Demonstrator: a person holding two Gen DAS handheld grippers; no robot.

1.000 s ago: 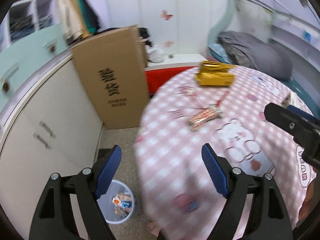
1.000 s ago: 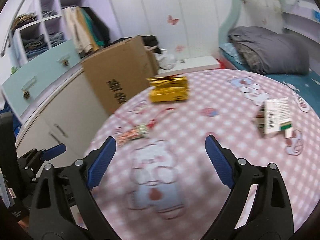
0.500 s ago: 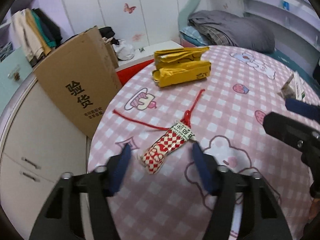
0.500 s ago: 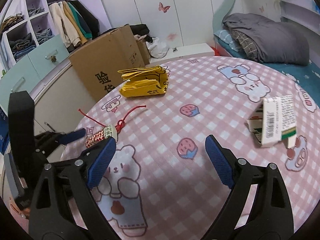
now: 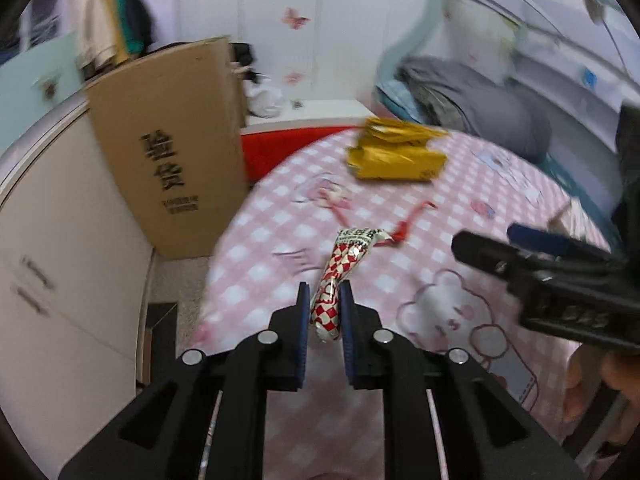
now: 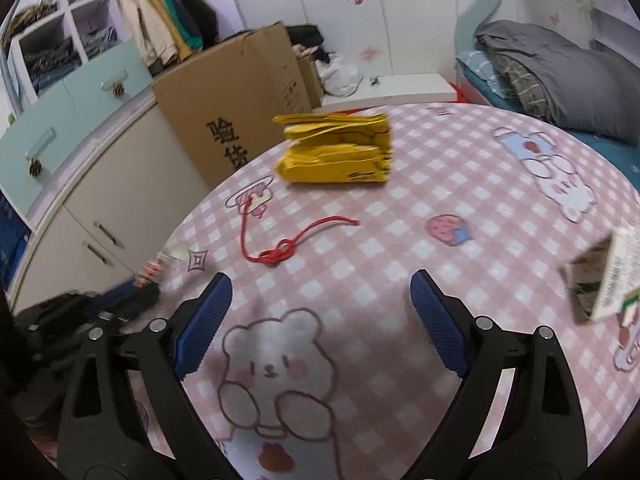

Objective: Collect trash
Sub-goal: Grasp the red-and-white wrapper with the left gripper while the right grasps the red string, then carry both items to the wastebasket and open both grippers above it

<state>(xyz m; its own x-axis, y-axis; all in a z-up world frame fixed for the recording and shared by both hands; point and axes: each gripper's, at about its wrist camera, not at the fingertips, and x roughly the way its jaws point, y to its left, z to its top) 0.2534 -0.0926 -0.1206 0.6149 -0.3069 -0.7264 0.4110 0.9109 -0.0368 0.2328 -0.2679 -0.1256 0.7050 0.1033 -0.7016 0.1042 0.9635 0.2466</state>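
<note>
A red-and-white checkered snack wrapper lies on the pink checked tablecloth near the table's left edge. My left gripper is closing, and its blue pads pinch the wrapper's near end. A red string lies knotted just beyond it. My right gripper is open above a bear print, with nothing between its fingers. A yellow package sits at the far side, and a white carton at the right. The right wrist view shows the left gripper low at the left.
A tall cardboard box leans on white cabinets left of the table. A bed with a grey blanket lies behind on the right. The floor drops away past the table's left edge. A hand holds the right gripper.
My left gripper has gone from wide open to closed around the wrapper's near end. The right gripper has come lower and nearer the tablecloth, still open.
</note>
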